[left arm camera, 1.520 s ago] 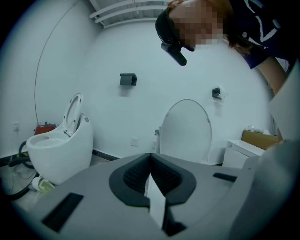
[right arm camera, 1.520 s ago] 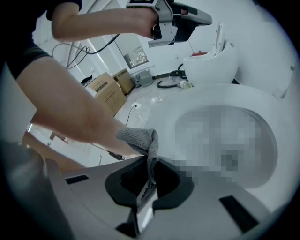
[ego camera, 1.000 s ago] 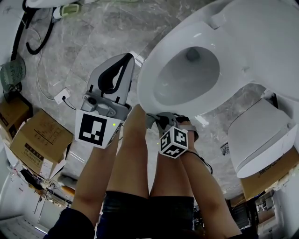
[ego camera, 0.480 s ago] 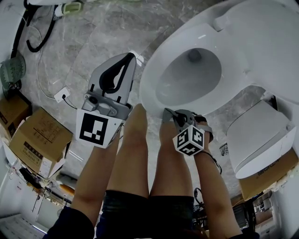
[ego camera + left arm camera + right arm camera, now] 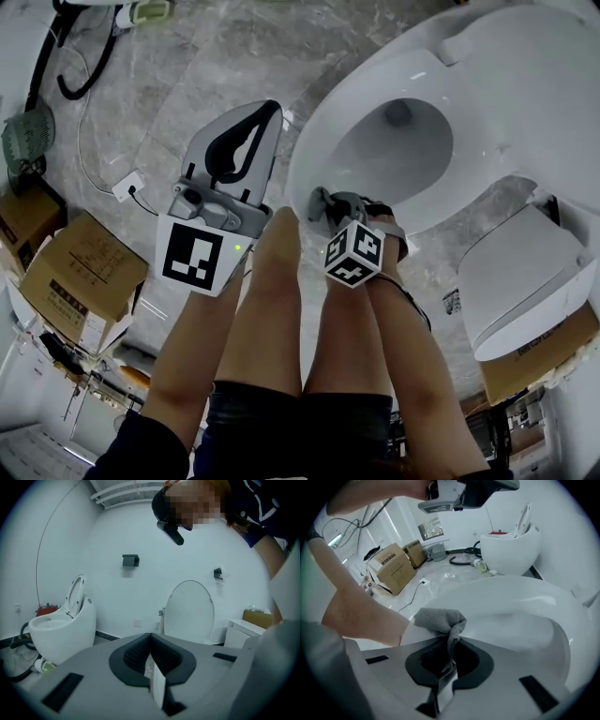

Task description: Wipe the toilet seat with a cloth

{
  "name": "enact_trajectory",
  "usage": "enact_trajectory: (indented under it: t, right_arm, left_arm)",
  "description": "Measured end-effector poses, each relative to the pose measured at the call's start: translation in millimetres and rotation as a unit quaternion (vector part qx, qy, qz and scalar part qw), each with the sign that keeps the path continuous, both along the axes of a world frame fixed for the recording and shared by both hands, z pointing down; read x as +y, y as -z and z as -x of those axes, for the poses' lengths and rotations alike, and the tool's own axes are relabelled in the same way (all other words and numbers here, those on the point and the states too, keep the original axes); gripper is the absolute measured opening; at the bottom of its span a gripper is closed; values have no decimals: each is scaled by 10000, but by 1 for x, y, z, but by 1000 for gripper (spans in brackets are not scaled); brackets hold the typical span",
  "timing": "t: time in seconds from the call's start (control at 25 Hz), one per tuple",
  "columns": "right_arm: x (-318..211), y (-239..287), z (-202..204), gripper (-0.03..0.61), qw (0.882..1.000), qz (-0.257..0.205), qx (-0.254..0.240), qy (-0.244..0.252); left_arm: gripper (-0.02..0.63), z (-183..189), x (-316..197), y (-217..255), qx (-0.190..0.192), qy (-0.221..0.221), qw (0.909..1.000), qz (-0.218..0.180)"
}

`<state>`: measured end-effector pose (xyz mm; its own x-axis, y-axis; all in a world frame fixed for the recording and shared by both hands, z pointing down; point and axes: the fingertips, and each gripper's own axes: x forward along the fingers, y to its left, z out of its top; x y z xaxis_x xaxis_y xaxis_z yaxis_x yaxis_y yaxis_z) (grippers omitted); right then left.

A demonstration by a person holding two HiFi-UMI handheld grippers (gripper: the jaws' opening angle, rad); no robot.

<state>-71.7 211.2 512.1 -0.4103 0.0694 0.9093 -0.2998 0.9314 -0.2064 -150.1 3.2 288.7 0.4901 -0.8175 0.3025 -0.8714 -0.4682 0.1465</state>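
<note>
In the head view, your right gripper pins the single grey cloth against the toilet seat at the rim's 7 o'clock edge, likely so the wad drags along the curve. Your left gripper hangs at 9 o'clock of the bowl, apart from it, seemingly parked out of the way. I count two toilets here, the second toilet at 4 o'clock, and three cardboard boxes.

In the left gripper view, the left gripper is pressed together on nothing and aimed at the far wall.

In the right gripper view, the right gripper pinches the cloth, its bunched end lying on the seat at 12 o'clock.
</note>
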Motion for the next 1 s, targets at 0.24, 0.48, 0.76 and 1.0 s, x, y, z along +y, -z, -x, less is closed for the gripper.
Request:
enact_trajectory:
  t: [0.24,0.48,0.76,1.0]
  right_arm:
    - [-51,-7,12,35,9971,-573,-63,498]
    - [14,27,17,37,9792,-127,-868,1829]
    - [62,37,15,37,9510,103,-1161,2865]
    - [-45,34,59,37,9700,-655,-1402,1875]
  left_arm:
    - [18,4,2,-5,-17,14,10000,24]
    - [18,6,4,-8,54,74,9999,73]
    - [18,14,-4,-6,60,135,9999,74]
    - [18,21,-8,-6,21,224,9997,69]
